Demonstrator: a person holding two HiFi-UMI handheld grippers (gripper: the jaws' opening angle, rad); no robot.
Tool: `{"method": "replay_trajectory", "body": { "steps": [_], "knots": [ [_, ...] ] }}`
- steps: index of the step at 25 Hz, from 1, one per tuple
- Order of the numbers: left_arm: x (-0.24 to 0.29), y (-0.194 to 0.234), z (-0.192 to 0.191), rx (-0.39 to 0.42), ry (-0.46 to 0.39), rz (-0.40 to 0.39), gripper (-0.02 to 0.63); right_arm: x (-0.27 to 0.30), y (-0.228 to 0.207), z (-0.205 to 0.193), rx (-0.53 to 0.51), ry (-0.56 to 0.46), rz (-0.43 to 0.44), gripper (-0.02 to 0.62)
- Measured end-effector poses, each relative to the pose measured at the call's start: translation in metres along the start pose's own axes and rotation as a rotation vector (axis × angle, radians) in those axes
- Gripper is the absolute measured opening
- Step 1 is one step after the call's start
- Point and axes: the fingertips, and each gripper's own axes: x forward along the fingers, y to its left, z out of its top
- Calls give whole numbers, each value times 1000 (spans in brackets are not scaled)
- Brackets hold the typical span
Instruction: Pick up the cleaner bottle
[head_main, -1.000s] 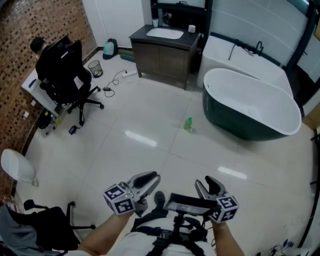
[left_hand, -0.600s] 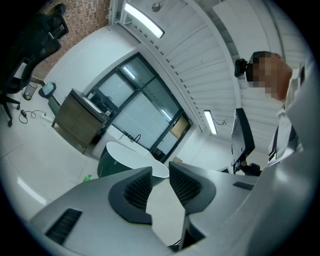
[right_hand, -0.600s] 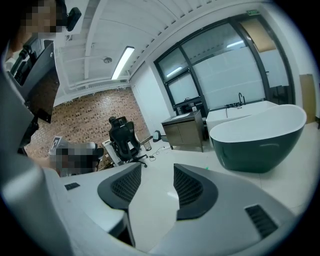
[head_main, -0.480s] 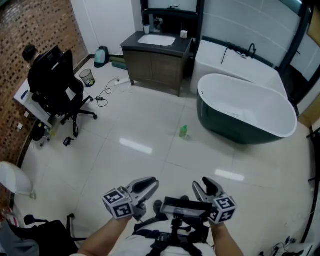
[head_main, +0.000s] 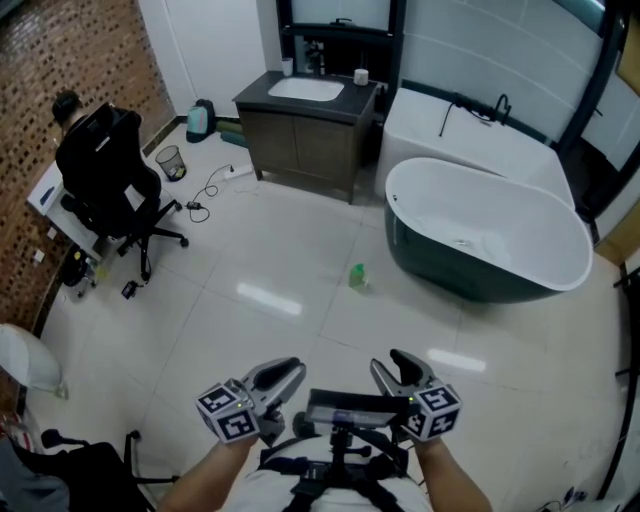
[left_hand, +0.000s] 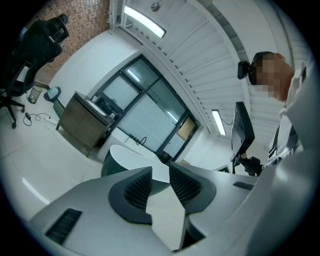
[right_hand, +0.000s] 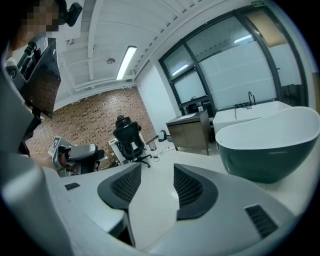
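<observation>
Far left, head view: a black office chair (head_main: 108, 172) stands against the brick wall, with a small wastebasket (head_main: 170, 161) just beside it on the white tiled floor (head_main: 250, 240).

Lower left of centre: the left gripper (head_main: 284, 371) is held in front of the person's body and points out across the floor. In the left gripper view, the left gripper (left_hand: 160, 173) has its jaws drawn in as close as they go. Only a sliver of floor shows between the pads, and nothing is held.

Centre, at the back: a dark wooden vanity cabinet (head_main: 300, 150) with a white sink stands against the wall.

Centre: the cleaner bottle (head_main: 357, 276), small and green, stands on the floor near the left end of the bathtub. It is well apart from both grippers and touched by neither.

Right of centre: the right gripper (head_main: 392, 362) is held beside the left one. In the right gripper view, the right gripper (right_hand: 157, 173) has its pads parted with bare floor between them, and it grips nothing.

Right: a freestanding bathtub (head_main: 450, 275), dark outside and white inside.
</observation>
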Motion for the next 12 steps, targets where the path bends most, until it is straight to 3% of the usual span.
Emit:
{"method": "replay_trajectory", "body": {
  "steps": [12],
  "knots": [
    [55, -22, -7, 22, 14, 19, 97, -10, -47, 15, 0, -7, 44, 209]
  ]
}}
